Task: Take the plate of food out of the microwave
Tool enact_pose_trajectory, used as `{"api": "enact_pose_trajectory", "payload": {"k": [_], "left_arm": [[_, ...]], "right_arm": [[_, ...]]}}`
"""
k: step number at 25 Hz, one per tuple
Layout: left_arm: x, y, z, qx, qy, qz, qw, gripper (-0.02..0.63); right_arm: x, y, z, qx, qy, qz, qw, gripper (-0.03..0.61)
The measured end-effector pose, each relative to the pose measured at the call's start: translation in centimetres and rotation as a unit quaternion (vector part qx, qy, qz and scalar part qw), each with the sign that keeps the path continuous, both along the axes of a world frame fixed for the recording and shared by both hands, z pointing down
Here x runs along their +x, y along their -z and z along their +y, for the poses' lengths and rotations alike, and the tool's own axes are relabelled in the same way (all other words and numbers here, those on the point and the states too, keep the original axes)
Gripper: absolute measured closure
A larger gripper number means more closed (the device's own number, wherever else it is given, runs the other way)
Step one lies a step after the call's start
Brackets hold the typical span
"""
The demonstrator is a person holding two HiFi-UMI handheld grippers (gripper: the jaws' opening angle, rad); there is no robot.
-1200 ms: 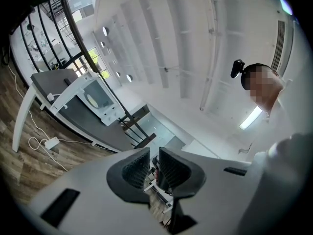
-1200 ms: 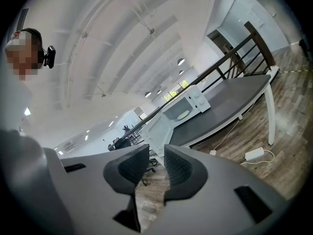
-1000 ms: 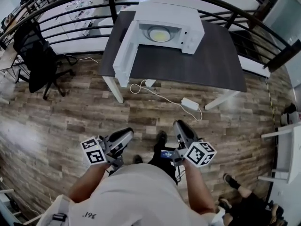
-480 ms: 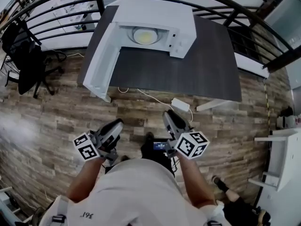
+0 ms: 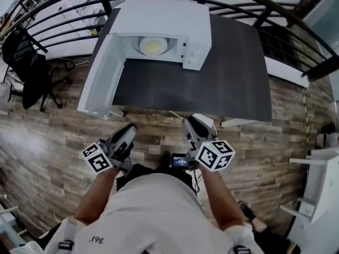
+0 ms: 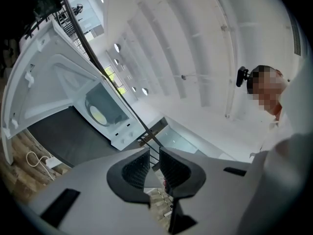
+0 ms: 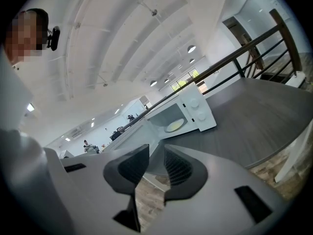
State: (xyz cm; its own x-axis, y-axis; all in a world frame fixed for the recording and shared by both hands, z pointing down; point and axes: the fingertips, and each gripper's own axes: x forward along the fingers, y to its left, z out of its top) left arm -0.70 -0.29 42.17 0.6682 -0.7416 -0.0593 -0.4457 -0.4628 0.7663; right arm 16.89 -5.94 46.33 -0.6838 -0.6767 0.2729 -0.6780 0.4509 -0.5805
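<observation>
A white microwave (image 5: 159, 15) stands on a dark grey table (image 5: 233, 73), its door (image 5: 100, 81) swung wide open to the left. Inside lies a plate of yellow food (image 5: 152, 45), also seen in the left gripper view (image 6: 98, 114) and the right gripper view (image 7: 174, 126). My left gripper (image 5: 128, 129) and right gripper (image 5: 189, 124) are held over the wood floor just short of the table's near edge, well apart from the microwave. Both point toward it. Each pair of jaws, left (image 6: 154, 155) and right (image 7: 156, 153), shows a narrow gap with nothing in it.
A black railing (image 5: 249, 9) curves behind the table. A black office chair (image 5: 32, 67) stands at the left. A white power adapter (image 5: 204, 118) lies on the floor under the table's front edge, and its cable (image 6: 36, 159) trails there. White furniture (image 5: 318, 189) stands at the right.
The table and microwave have come much nearer and larger in the head view. Both grippers have moved forward to the table's near edge. Their jaws look the same.
</observation>
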Motion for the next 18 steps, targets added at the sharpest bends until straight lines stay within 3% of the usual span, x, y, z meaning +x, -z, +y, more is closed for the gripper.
{"api": "enact_pose_trajectory", "payload": {"k": [8, 18], "left_arm": [[0.5, -1.8, -6.5, -0.007, 0.004, -0.067, 0.9977, 0.568], [-2.1, -5.3, -17.7, -0.014, -0.016, -0.113, 0.9934, 0.568]], "right_arm": [[-0.9, -2.1, -5.3, -0.013, -0.006, 0.014, 1.0, 0.503], [-5.6, -4.8, -14.4, -0.043, -0.068, 0.03, 0.996, 0.503]]}}
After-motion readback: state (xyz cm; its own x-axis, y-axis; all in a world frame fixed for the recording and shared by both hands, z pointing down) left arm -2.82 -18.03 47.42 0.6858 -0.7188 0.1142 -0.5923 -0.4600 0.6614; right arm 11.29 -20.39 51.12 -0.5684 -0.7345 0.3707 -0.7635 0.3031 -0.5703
